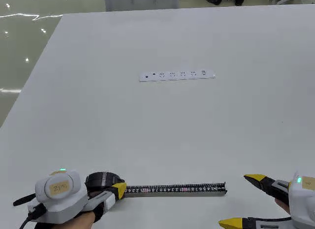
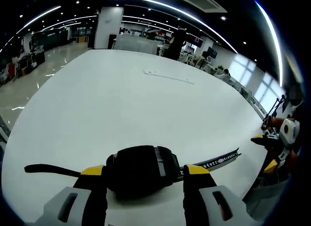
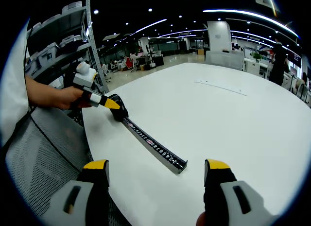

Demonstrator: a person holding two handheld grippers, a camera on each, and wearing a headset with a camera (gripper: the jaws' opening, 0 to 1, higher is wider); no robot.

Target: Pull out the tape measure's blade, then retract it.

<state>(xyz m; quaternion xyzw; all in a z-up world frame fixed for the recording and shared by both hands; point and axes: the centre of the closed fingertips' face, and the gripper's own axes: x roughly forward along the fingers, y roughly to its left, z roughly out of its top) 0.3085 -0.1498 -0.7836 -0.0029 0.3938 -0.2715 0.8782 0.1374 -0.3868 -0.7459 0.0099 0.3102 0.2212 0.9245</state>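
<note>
A black tape measure case (image 1: 102, 181) (image 2: 141, 168) lies near the table's front edge, and my left gripper (image 1: 114, 191) (image 2: 144, 170) is shut on it. Its blade (image 1: 176, 189) (image 2: 214, 161) (image 3: 153, 145) lies pulled out flat on the white table, running right to a free end (image 1: 224, 188) (image 3: 180, 165). My right gripper (image 1: 244, 200) (image 3: 154, 165) stands open a little to the right of that end, touching nothing. The case (image 3: 118, 111) also appears far off in the right gripper view, held by the left gripper (image 3: 113, 105).
A white power strip (image 1: 177, 75) (image 2: 168, 77) (image 3: 219, 86) lies in the middle of the white table (image 1: 147, 130). Shelving with bins (image 3: 58, 39) stands beside the table. Glossy floor lies beyond the left edge.
</note>
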